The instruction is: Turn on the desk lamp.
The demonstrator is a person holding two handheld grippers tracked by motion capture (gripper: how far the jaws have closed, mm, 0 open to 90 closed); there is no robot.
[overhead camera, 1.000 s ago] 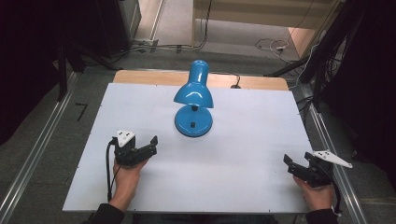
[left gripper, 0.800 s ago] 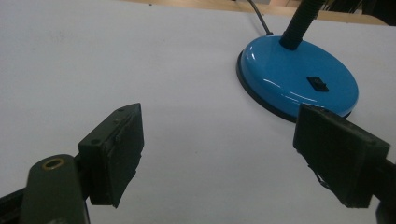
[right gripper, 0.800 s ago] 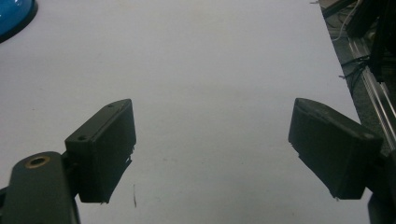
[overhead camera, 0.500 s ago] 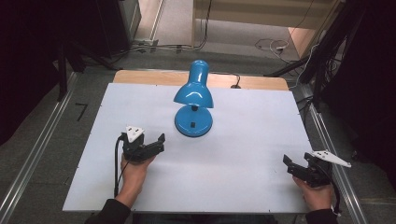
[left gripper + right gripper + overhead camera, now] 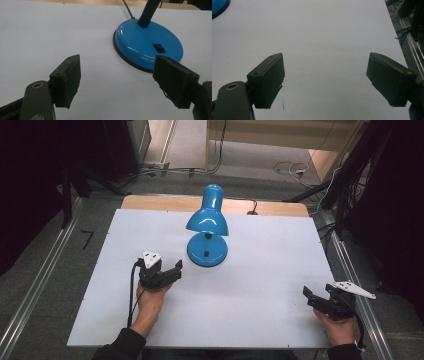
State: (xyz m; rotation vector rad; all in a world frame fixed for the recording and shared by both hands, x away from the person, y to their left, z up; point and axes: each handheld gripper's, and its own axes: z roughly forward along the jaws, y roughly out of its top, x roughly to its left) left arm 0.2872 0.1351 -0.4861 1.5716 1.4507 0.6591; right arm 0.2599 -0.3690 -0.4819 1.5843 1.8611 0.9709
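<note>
1. While the left gripper [image 5: 172, 270] hovers low over the white table top [image 5: 260, 270], just short of the blue desk lamp [image 5: 207, 227], its jaws stand wide apart with nothing between them; they have just been closing a little.
2. Seen from the left gripper view, the lamp's round base [image 5: 147, 45] lies ahead and to the right, its near rim just beyond the right-hand jaw, with bare table showing between the two jaws.
3. On that base sits a small black rocker switch [image 5: 159, 48], and the ribbed blue neck [image 5: 149, 12] rises from the far side of the base.
4. From the high view the lamp stands upright near the middle of the table, toward its far edge, its shade [image 5: 207, 220] leaning forward over the base and its black cord [image 5: 247, 205] trailing off the back.
5. Near the right front corner of the table, the right gripper [image 5: 312, 297] is held well apart from the lamp, with its jaws spread and empty over plain white surface.
6. At the upper left corner of the right gripper view, a sliver of the base [image 5: 218, 6] shows.
</note>
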